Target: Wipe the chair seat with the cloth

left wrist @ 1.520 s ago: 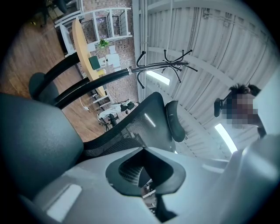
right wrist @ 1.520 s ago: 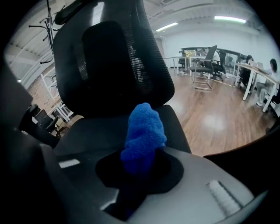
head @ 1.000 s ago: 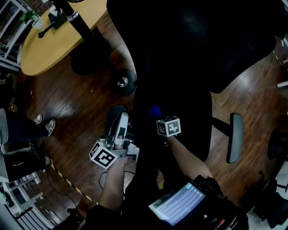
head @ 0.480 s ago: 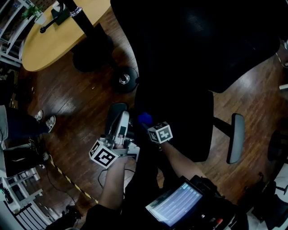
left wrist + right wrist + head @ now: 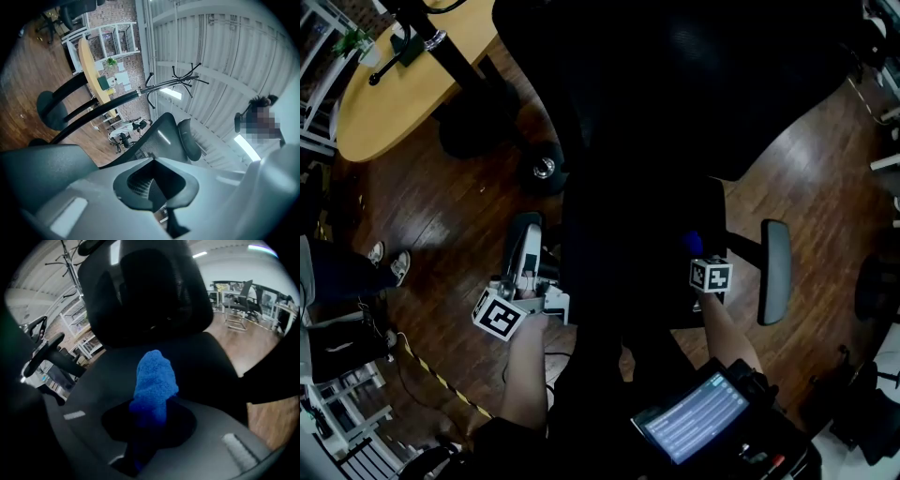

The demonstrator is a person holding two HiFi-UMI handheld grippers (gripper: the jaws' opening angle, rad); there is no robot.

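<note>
We hold the fluffy blue cloth (image 5: 154,378) clamped in the right gripper (image 5: 151,425) fingers, over the right side of the black padded chair seat (image 5: 206,359). Our left gripper (image 5: 157,187) hangs left of the seat, fingers together on nothing.

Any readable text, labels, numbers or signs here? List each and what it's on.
No text reads clearly.
Screen: lines of text, too small to read.
Left cube, right cube: square marker patterns only, no words.
Wall papers: too blurred to read.
</note>
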